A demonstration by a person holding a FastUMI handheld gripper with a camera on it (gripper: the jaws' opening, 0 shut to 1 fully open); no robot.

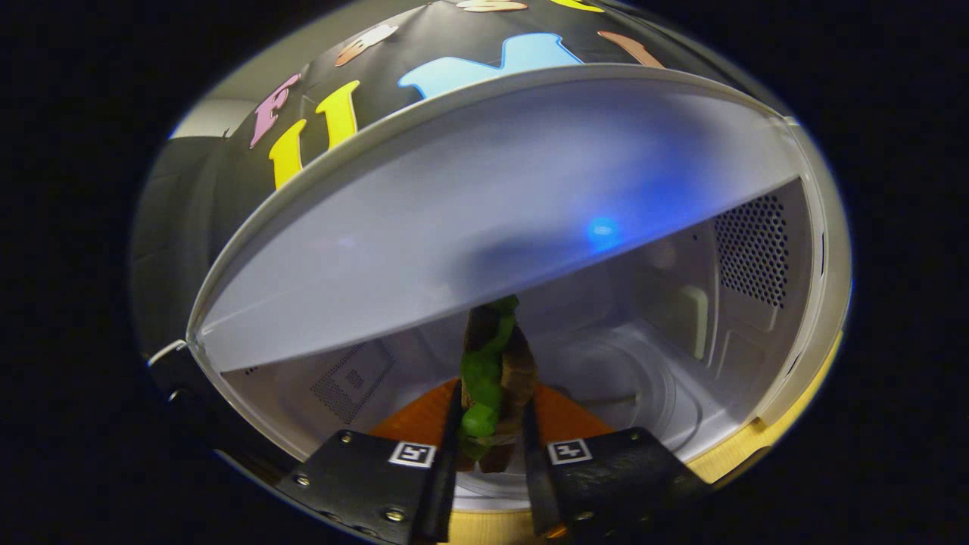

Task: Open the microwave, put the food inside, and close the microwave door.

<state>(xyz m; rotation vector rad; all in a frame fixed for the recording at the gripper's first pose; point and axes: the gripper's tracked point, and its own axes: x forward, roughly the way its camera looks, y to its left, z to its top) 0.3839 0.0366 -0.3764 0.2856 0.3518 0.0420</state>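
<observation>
Looking into the open microwave (pixel 681 227) from just outside its mouth, I am seeing its pale ceiling arching across the upper part of the cavity, with a small blue glint sitting on it. Down at the left, I am noticing a square patch of fine holes (pixel 350 381) in the back wall. Between my fingers I am gripping the food (pixel 492 378), a narrow upright piece with a green lumpy strip on its left side and brown layers on its right; it is standing tall just above the tongs (pixel 490 462). The two fingers are pressing in on its lower end from both sides, drawn nearly together with just the food's thickness between them. An orange surface (pixel 564 416) is showing right behind the fingers, below the food. Further right, the round tray (pixel 643 378) is lying on the cavity floor beyond the food. On the right wall, a block of round vent holes (pixel 753 250) is sitting high up, and a light wooden tabletop (pixel 738 450) is peeking out under the microwave's front edge.
</observation>
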